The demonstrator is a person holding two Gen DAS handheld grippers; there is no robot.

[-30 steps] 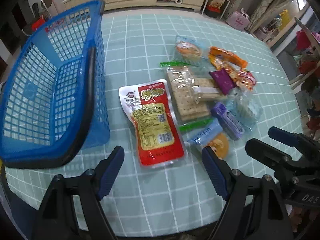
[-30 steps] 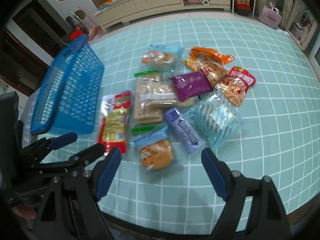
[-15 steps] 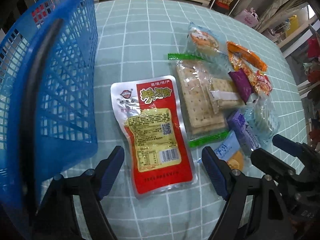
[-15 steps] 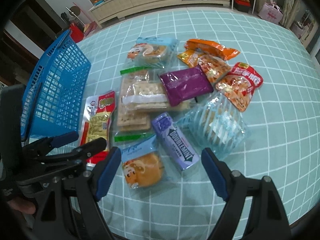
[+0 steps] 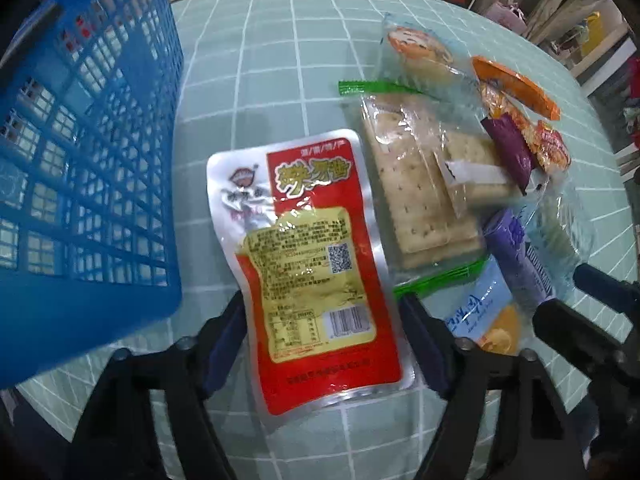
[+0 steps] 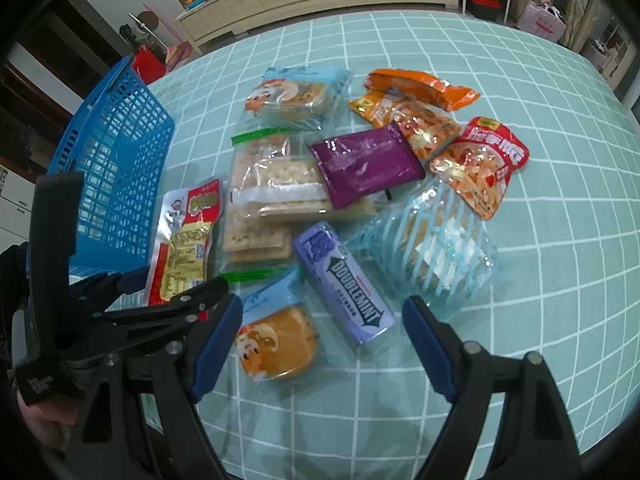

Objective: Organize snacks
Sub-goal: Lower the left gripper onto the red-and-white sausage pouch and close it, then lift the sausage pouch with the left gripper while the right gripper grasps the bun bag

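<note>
Closing, left gripper (image 5: 320, 340) fingers (image 5: 224, 344) flank the red snack packet (image 5: 308, 264).

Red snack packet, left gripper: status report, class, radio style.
Left gripper closing around red snack packet, not yet lifted. Right gripper open, empty, over the bun packet. Blue basket alongside, path clear.

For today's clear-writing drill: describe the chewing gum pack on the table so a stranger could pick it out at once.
Start at the blue basket on the checked tablecloth, then move across the heap of snacks towards the right claw. The chewing gum pack lies at the near edge, between a bun packet and a clear striped wrapper. It alone is a slim purple block with bold white lettering.
</note>
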